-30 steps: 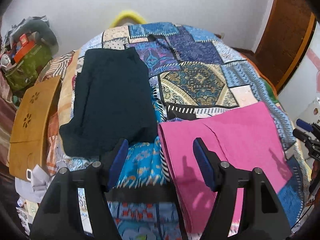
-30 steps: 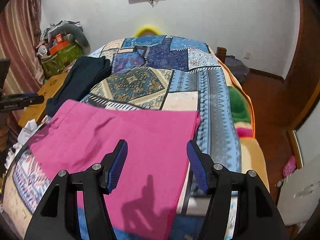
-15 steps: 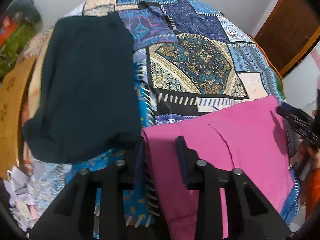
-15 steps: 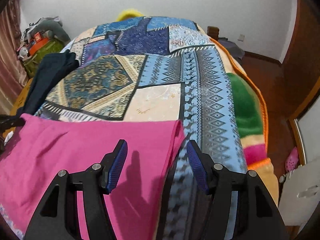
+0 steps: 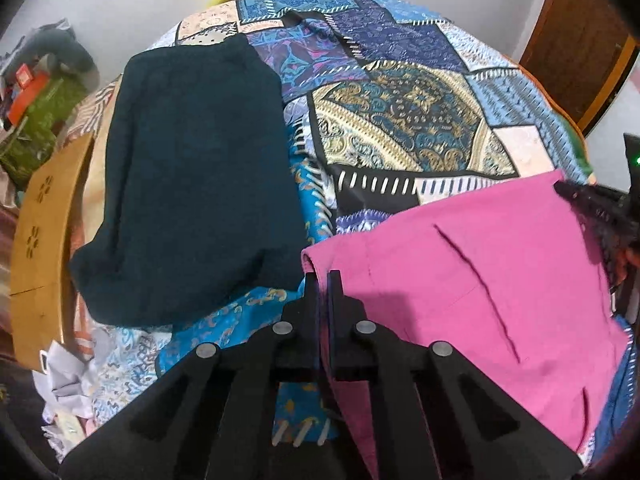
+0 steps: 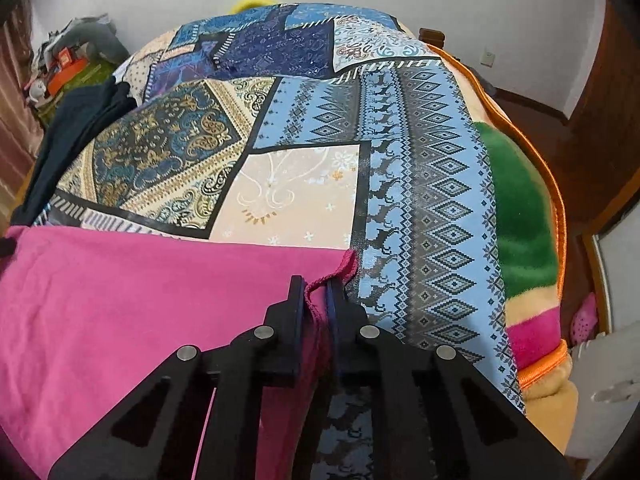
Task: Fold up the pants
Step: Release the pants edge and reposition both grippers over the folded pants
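Observation:
Pink pants [image 5: 472, 280] lie flat on the patterned bedspread [image 5: 404, 120] at the near side of the bed. My left gripper [image 5: 322, 280] is shut on their near left corner. In the right wrist view my right gripper [image 6: 316, 286] is shut on the far right corner of the pink pants [image 6: 152, 292], where the hem bunches up between the jaws. The right gripper's dark tip shows at the pants' right edge in the left wrist view [image 5: 592, 204].
A folded dark teal garment [image 5: 192, 172] lies on the left part of the bed. A wooden board [image 5: 40, 240] stands by the bed's left edge, with clutter [image 5: 36, 100] behind it. A green and orange blanket [image 6: 524, 208] hangs over the right edge.
Both grippers have come down to the pink pants and closed. The left went from open to shut on the left corner, the right from open to shut on the right corner.

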{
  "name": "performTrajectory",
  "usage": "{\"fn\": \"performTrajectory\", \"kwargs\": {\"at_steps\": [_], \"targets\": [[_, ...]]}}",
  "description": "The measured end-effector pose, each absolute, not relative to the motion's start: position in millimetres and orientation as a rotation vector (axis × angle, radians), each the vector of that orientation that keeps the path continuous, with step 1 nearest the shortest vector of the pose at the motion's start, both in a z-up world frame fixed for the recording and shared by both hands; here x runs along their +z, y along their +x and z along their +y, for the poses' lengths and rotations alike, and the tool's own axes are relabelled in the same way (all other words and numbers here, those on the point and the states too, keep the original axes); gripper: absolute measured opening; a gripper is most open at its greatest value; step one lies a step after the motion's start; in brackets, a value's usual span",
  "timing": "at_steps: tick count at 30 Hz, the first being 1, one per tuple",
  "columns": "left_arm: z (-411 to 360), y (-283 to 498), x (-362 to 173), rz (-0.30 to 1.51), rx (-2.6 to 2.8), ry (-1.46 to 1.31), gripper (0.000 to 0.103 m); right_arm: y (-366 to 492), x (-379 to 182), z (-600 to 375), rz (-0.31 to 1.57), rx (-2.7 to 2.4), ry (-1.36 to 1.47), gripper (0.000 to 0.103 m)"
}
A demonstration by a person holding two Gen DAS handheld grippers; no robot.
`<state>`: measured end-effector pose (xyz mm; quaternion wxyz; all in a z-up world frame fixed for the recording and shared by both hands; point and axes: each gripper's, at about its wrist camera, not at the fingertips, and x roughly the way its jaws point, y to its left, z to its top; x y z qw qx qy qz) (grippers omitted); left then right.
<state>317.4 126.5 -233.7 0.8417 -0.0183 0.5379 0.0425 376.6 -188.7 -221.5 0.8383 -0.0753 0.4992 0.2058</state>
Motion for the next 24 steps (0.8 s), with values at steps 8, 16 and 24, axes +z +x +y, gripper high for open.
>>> {"fn": "performTrajectory", "kwargs": {"at_steps": [8, 16, 24], "targets": [[128.3, 311.0, -221.4, 1.123, 0.094, -0.049, 0.006, 376.1, -216.5, -187.5, 1.048, 0.418, -0.181, 0.01], [111.0, 298.2, -177.8, 1.022, 0.087, 0.021, 0.011, 352.9, -166.4, -188.5, 0.96, 0.454, -0.177, 0.038], [90.2, 295.8, -150.6, 0.93, 0.054, 0.046, 0.051, 311.6, -110.7, -161.4, 0.831, 0.61, -0.133, 0.062]]}}
